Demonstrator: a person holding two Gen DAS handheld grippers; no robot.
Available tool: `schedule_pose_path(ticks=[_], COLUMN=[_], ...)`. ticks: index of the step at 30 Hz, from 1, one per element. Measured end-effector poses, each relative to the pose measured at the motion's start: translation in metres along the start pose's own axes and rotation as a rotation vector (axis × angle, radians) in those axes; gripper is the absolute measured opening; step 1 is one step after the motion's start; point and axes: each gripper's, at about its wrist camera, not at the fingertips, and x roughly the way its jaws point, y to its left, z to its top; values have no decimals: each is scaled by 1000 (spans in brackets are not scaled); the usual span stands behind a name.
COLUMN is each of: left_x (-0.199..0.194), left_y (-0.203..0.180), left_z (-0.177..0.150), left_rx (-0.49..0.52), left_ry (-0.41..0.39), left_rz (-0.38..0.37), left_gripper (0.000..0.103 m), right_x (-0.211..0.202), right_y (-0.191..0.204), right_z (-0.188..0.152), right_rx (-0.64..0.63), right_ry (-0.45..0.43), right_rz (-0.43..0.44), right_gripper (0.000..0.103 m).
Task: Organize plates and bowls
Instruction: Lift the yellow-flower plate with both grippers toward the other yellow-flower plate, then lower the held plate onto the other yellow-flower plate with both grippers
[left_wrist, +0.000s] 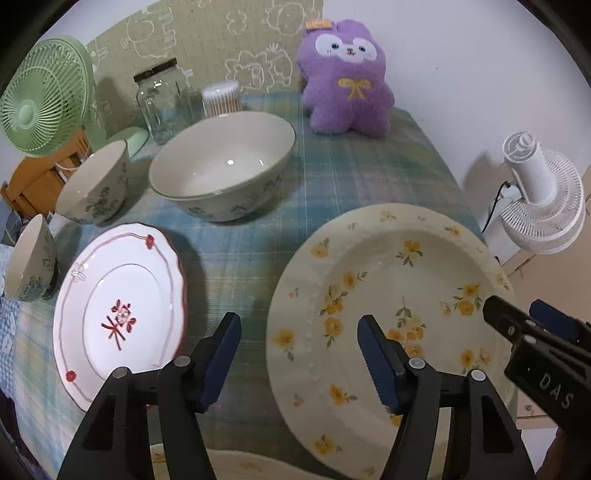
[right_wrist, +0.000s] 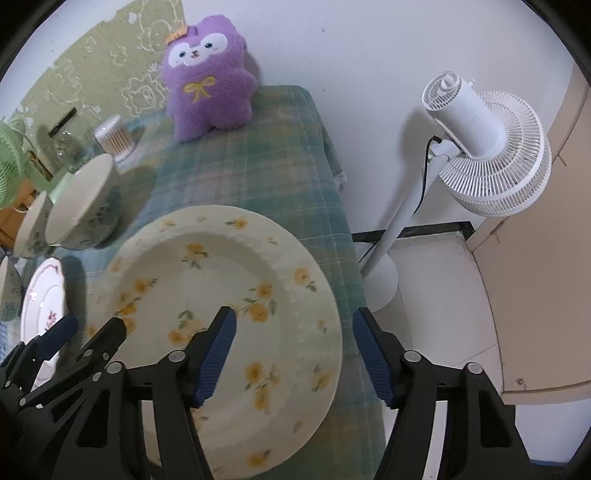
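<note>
Left of the left gripper (left_wrist: 297, 332) lies the red-patterned plate (left_wrist: 122, 314); its parted jaws straddle the near left rim of the yellow-flowered plate (left_wrist: 388, 280), pads clear of it. The right gripper (right_wrist: 293, 332), jaws parted too, straddles that plate's right rim. Bowls (left_wrist: 221, 166) sit beyond, upper left

In the left wrist view, a second cream floral plate (left_wrist: 229, 463) is cut off by the bottom edge and partly hidden behind the left tongs (left_wrist: 297, 358). The smallest bowl (left_wrist: 31, 258) runs out at the left edge. In the right wrist view, the red-trimmed plate (right_wrist: 44, 295) is cropped at the left and partly covered, and the glass jar (right_wrist: 70, 147) is blurred.
</note>
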Motion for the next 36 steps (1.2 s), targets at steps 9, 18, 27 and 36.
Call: schedule_pose_path(ticks=[9, 18, 27, 36], left_x=[17, 20, 8, -19], left_y=[-4, -5, -5, 1], left_z=[0, 2, 4, 9], left_rx=[4, 15, 32, 27], left_ry=[36, 46, 43, -5], left_rz=[21, 27, 29, -8], left_gripper=[44, 43, 42, 42], right_x=[25, 27, 13, -20], right_y=[-4, -1, 2, 4], right_z=[8, 11, 8, 4], right_rx=[-31, -54, -58, -23], right_ry=[62, 82, 78, 27], right_rz=[2, -6, -26, -52], right_gripper=[47, 46, 46, 45])
